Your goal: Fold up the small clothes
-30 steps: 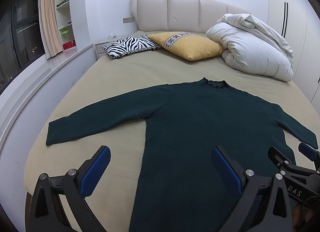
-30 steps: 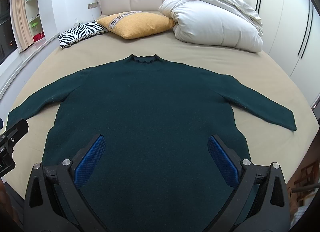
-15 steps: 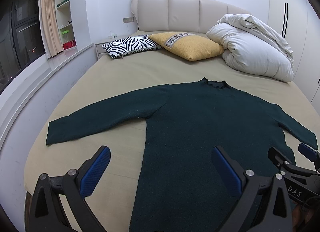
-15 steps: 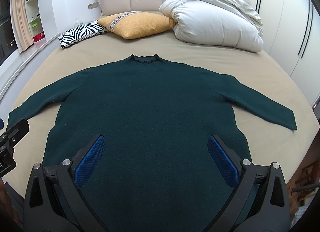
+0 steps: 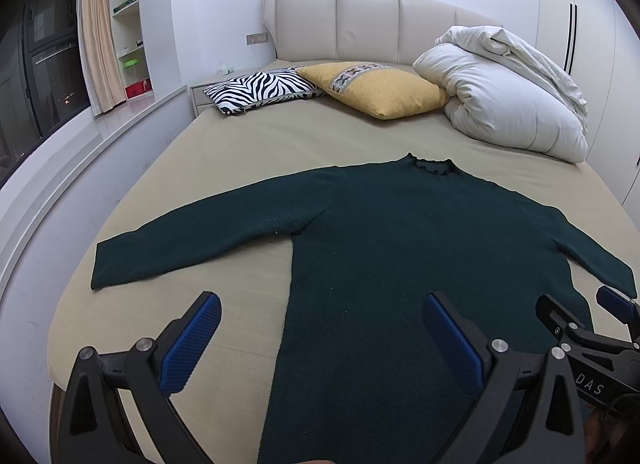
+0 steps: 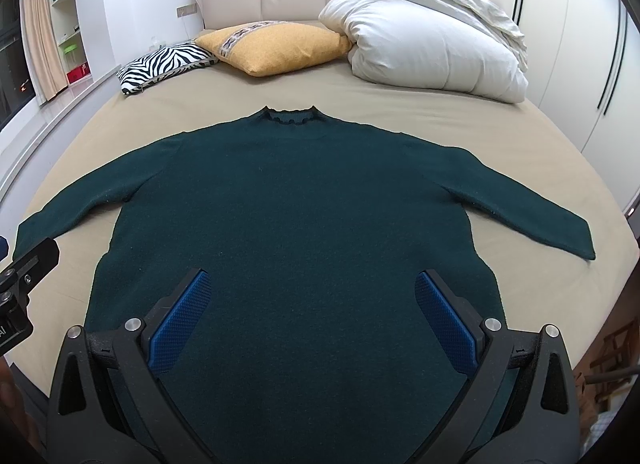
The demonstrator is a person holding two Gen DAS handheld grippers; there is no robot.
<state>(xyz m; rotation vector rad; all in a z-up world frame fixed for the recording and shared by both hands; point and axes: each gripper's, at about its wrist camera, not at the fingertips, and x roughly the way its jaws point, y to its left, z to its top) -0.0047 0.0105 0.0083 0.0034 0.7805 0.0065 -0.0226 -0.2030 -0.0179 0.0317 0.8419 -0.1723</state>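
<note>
A dark green long-sleeved sweater (image 5: 400,244) lies flat on the beige bed, collar away from me and both sleeves spread out; it also shows in the right wrist view (image 6: 296,216). My left gripper (image 5: 320,328) is open and empty above the sweater's lower left edge. My right gripper (image 6: 312,304) is open and empty above the sweater's lower middle. The right gripper's tip (image 5: 592,324) shows at the right in the left wrist view. Part of the left gripper (image 6: 24,276) shows at the left in the right wrist view.
At the bed's head lie a zebra-striped pillow (image 5: 264,88), a yellow pillow (image 5: 380,88) and a bundled white duvet (image 5: 508,104). A window ledge (image 5: 80,160) runs along the left. Wardrobe doors (image 6: 580,44) stand on the right.
</note>
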